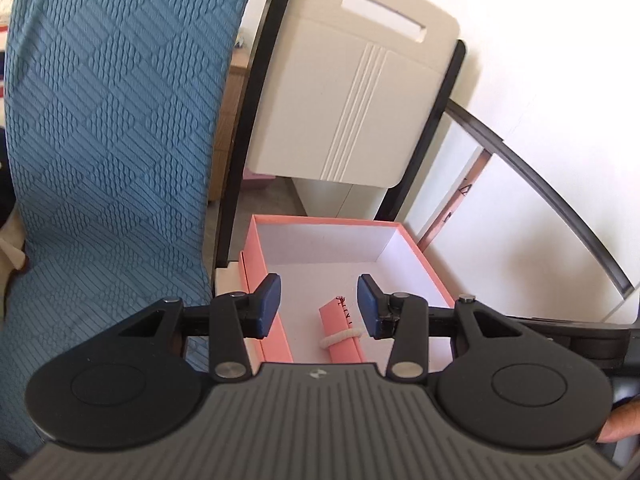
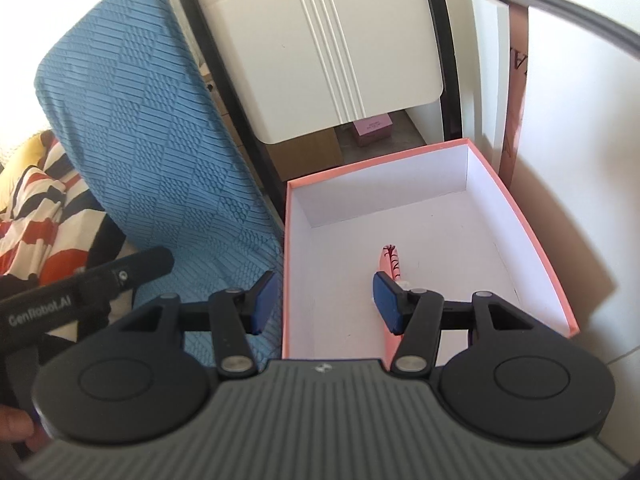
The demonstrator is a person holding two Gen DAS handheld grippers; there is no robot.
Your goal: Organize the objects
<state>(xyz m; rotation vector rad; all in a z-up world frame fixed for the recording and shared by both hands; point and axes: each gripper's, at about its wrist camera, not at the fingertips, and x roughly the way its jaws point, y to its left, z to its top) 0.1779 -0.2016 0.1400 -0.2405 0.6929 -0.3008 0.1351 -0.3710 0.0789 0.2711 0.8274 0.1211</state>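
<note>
A pink box [image 1: 256,256] with a white inside lies open below both grippers. In it rests a pink rolled piece [image 1: 344,340] tied with a white band. My left gripper [image 1: 319,302] hovers above the box's near left part, open, blue pads apart and nothing between them. In the right wrist view the same box [image 2: 532,248] shows, and the roll [image 2: 390,260] pokes out beyond the right finger, which hides its lower half. My right gripper [image 2: 325,300] is open above the box's left wall and holds nothing.
A chair with a blue textured cover [image 1: 112,140] stands left of the box, a cream chair back [image 1: 352,100] behind it. Striped cloth [image 2: 40,216] lies at far left. A small pink carton [image 2: 372,128] sits on the floor behind. White wall to the right.
</note>
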